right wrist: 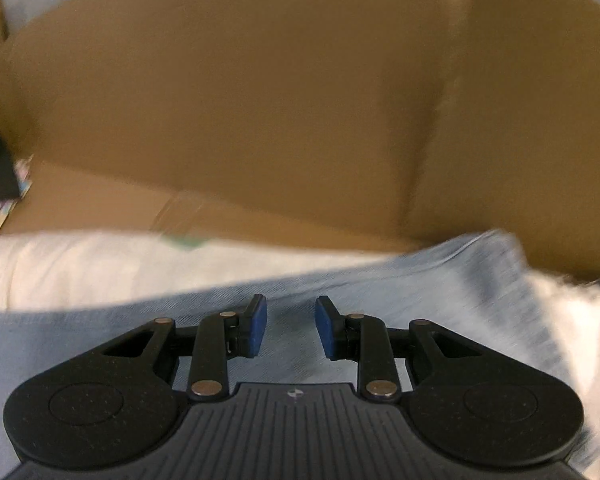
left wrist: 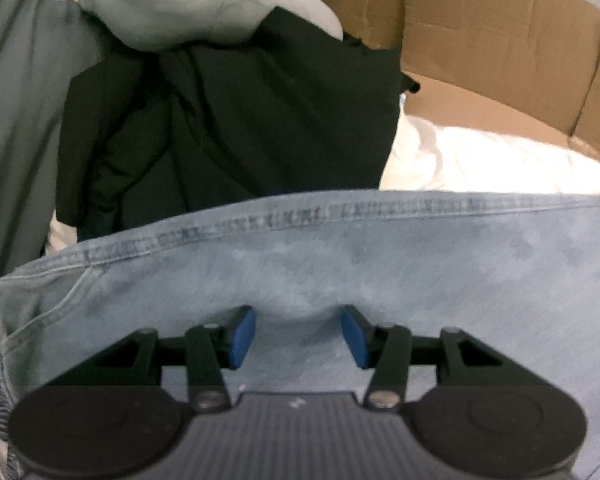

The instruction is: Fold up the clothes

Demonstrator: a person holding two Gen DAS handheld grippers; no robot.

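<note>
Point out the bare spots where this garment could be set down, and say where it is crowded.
Free: the white cloth surface between the black garment and the brown cardboard wall, and the white strip below the cardboard in the right wrist view. Crowded: the left, where the black garment, a grey garment and dark green fabric pile up.

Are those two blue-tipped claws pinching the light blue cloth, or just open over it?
Open. The left gripper and right gripper each show a gap between blue pads, with the denim garment lying flat beneath.

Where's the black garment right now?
In the left wrist view, the black garment lies crumpled just beyond the denim, beside white fabric and the cardboard box.
</note>
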